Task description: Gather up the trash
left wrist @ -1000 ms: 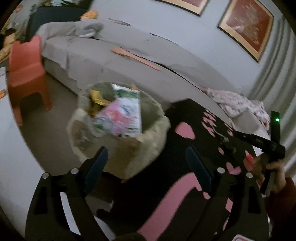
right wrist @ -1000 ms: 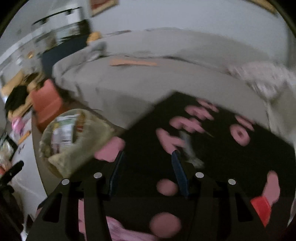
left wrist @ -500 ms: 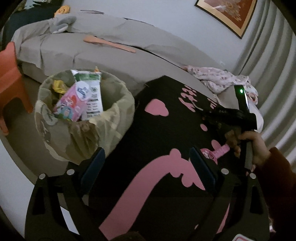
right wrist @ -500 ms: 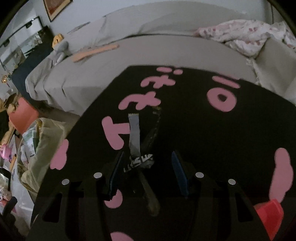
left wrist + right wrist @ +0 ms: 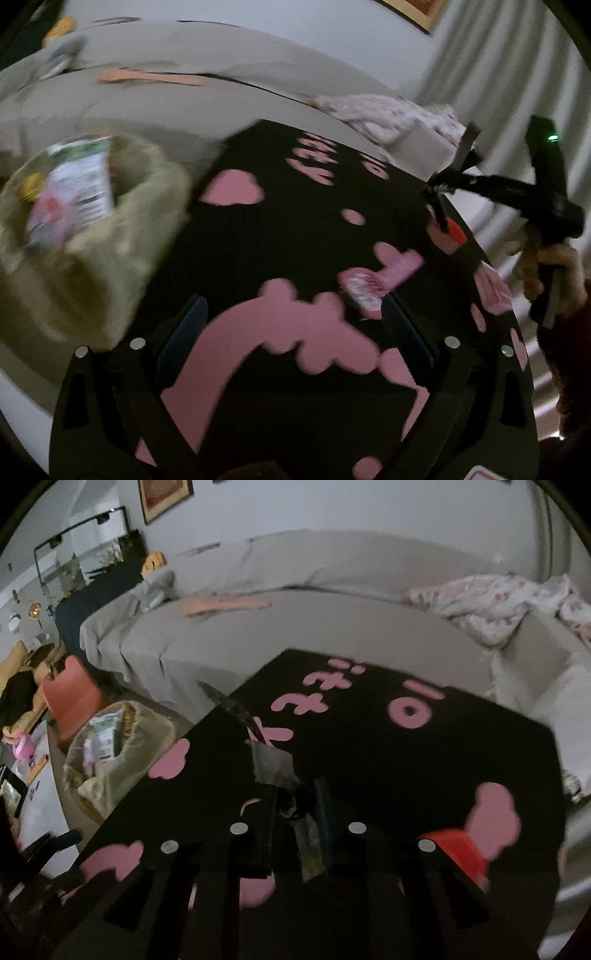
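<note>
A: Right gripper (image 5: 295, 805) fingers?
B: Pinched on the foil wrapper (image 5: 273, 764), frame centre, above the bench (image 5: 406, 760).
A: Left gripper (image 5: 295, 332)?
B: Wide apart, empty; pink wrapper (image 5: 376, 284) beyond, trash bin (image 5: 85, 236) off the bench's left edge.

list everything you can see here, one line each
table: one, black with pink shapes, centre
wrapper strip: one, dark silvery, held above the table
trash bag: one, pale yellow-green, full, left of the table
pink packet: one, on the table
red piece: one, on the table's right side
sofa: one, grey, behind the table
orange stick: one, on the sofa
floral cloth: one, pink-white, sofa's right end
chair: one, red-orange, left
left gripper: jaws open, empty
right gripper: jaws shut on the wrapper strip
</note>
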{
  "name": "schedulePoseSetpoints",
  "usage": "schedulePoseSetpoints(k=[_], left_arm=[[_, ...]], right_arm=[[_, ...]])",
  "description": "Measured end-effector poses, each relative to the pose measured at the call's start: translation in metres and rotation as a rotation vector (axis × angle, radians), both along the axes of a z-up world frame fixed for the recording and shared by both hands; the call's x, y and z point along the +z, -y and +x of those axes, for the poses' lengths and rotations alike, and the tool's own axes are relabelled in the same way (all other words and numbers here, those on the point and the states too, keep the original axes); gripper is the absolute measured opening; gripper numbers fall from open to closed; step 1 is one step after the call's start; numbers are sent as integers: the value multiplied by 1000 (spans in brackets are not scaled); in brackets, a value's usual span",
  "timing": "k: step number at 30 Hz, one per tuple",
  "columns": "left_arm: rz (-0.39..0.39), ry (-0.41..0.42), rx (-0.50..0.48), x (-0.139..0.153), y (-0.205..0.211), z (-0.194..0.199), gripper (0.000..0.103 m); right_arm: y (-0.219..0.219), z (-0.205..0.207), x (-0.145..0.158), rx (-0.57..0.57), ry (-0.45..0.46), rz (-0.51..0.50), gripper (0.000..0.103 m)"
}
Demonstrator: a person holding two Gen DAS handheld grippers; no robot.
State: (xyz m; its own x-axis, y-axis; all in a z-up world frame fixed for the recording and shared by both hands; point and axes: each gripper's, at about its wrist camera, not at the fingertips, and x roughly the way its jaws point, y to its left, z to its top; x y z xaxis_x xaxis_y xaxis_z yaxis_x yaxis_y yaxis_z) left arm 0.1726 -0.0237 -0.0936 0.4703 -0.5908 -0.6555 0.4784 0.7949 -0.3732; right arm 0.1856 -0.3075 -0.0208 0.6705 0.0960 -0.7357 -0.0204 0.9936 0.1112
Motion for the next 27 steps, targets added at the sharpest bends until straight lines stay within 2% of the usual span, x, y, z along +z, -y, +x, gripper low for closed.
schedulePoseSetpoints(k=[6,11,16,23,26,27], left_arm=[[39,-51,-141,-7,55,22,94],[108,-87,-159,-19,82,29,94],[162,-84,-159,-19,89,27,94],[218,-91,-167,-19,93,27,93],[214,-104,-159,-16,90,28,79],[198,-112,-163,-14,88,27,69]], right_arm=[[35,-76,22,-85,54,-11,19],[61,-120,20,-149,63,55,19],[65,-139,10,-165,83,83,19],[59,-143,0,-143,95,85,19],[60,-147,-2,-144,100,102,19],[61,-149,-3,-146,103,110,19]])
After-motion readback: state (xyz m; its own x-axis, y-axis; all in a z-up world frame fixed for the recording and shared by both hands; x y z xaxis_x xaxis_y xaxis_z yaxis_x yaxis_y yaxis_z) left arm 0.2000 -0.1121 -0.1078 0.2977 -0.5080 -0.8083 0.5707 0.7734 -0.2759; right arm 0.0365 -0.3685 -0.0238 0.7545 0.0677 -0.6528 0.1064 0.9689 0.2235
